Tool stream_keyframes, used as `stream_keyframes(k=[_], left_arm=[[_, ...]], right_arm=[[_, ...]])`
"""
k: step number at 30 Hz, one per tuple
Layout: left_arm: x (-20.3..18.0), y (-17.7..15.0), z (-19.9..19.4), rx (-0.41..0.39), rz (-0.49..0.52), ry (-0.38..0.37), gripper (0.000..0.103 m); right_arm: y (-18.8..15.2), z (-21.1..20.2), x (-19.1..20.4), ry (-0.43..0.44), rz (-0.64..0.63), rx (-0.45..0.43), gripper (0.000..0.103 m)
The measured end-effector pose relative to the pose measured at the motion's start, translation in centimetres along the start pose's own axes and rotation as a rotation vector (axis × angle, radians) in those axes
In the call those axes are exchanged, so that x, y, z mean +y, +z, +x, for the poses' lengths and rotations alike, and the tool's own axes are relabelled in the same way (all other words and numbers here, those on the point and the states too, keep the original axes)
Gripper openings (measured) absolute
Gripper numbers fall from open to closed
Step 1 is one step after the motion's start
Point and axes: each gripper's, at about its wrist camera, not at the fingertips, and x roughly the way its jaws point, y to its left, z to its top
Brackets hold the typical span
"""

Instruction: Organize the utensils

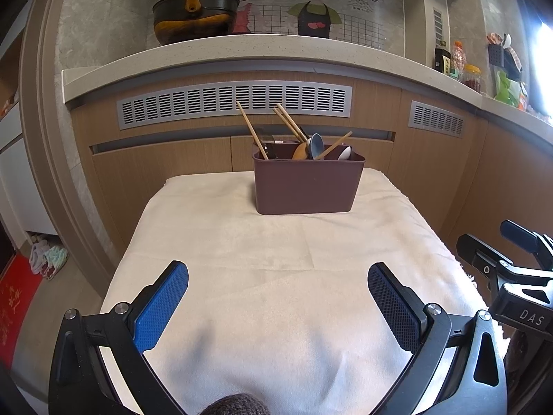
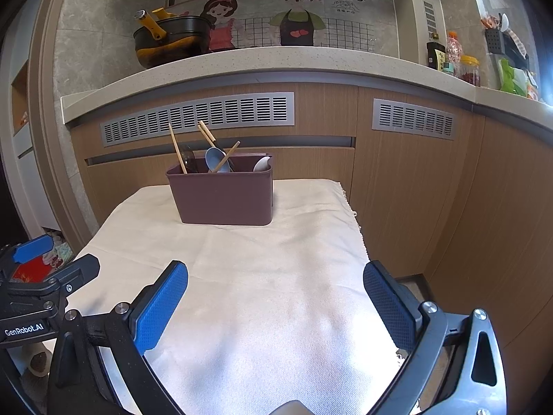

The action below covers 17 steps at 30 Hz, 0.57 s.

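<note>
Chopsticks (image 1: 254, 130) and spoons (image 1: 316, 145) all sit in the brown plastic caddy (image 1: 307, 185) at the far end of the cream cloth-covered bench (image 1: 276, 276), wooden sticks leaning every which way. Caddy's straight ahead of the left tongs (image 1: 278, 297), ahead-left of the right tongs (image 2: 275, 297). Both spread wide, holding nothing, neither clearly nearer.

Wood-panelled counter (image 1: 380, 121), tiled wall (image 1: 103, 17)
</note>
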Motion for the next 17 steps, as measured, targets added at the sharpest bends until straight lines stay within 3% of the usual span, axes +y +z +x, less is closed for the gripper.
stream_keyframes(k=[17], left_arm=[[0.43,-0.22,0.29,0.012,-0.026,0.003,0.103]], right_arm=[[-0.03,0.02,-0.09,0.004,0.000,0.004,0.102]])
